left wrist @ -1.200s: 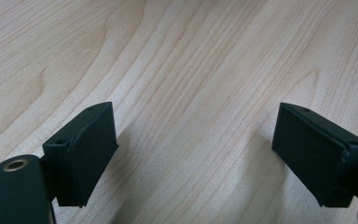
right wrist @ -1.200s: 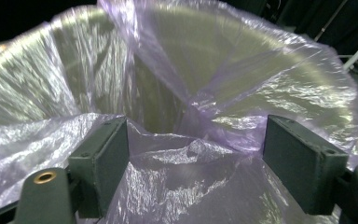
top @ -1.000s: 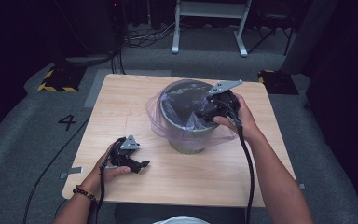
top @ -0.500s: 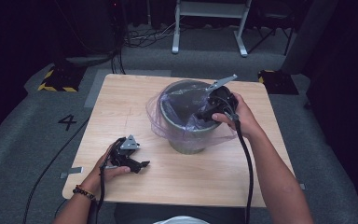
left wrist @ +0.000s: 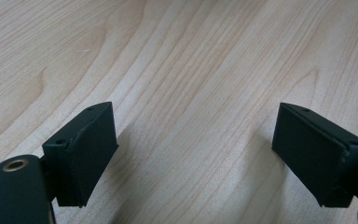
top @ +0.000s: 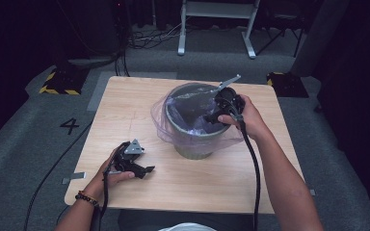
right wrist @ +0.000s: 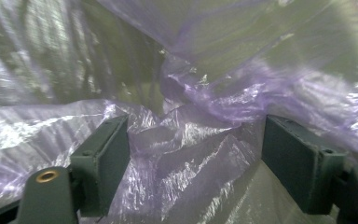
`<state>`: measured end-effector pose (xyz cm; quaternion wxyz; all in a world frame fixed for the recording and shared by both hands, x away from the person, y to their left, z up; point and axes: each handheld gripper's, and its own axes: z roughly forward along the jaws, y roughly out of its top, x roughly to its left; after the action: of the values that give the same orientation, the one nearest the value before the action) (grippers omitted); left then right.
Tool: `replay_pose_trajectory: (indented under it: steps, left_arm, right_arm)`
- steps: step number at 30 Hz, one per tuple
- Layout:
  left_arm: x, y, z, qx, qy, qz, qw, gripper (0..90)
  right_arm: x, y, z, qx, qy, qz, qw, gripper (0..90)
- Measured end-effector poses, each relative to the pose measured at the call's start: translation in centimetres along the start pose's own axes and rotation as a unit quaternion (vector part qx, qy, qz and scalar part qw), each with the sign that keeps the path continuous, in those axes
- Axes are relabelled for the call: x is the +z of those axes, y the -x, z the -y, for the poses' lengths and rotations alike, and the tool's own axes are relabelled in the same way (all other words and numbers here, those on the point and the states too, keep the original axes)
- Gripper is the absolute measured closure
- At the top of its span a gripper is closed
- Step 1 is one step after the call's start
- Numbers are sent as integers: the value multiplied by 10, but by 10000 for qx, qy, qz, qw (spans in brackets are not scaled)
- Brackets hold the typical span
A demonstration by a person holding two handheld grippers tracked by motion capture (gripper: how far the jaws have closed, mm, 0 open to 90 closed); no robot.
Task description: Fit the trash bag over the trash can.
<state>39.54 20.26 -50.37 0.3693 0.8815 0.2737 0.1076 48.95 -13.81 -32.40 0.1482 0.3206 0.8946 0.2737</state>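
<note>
A grey bin (top: 192,147) stands at the middle of the wooden table (top: 125,110), lined with a thin purple see-through bag (top: 160,120) that drapes over its rim. My right gripper (top: 211,118) reaches over the bin's right rim and points down into it. In the right gripper view its jaws (right wrist: 196,154) stand wide apart, with crumpled bag film (right wrist: 200,135) lying loose between them; the pads do not press on it. These jaws have just been closing slightly. My left gripper (top: 143,170) rests low at the table's front left, open over bare wood (left wrist: 196,149).
A white metal frame (top: 217,24) stands on the floor behind the table. Yellow-and-black striped blocks (top: 58,83) lie at the back left and back right. Cables run across the grey carpet, which bears a number 4 (top: 71,125) at left.
The right hand has tipped a little over the bin's rim, its grey plate now pointing more steeply up. The left gripper has kept still.
</note>
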Motion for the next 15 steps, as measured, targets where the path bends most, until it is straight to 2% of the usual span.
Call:
replay_pose_trajectory:
  steps: [3, 15]
  left_arm:
    - [0, 0, 0, 0, 0, 1, 10000, 134]
    - [0, 0, 0, 1, 4, 5, 10000, 134]
  right_arm:
    - [4, -1, 1, -92, -103, 31, 9999, 217]
    - [5, -6, 1, -192, -138, 158, 9996, 215]
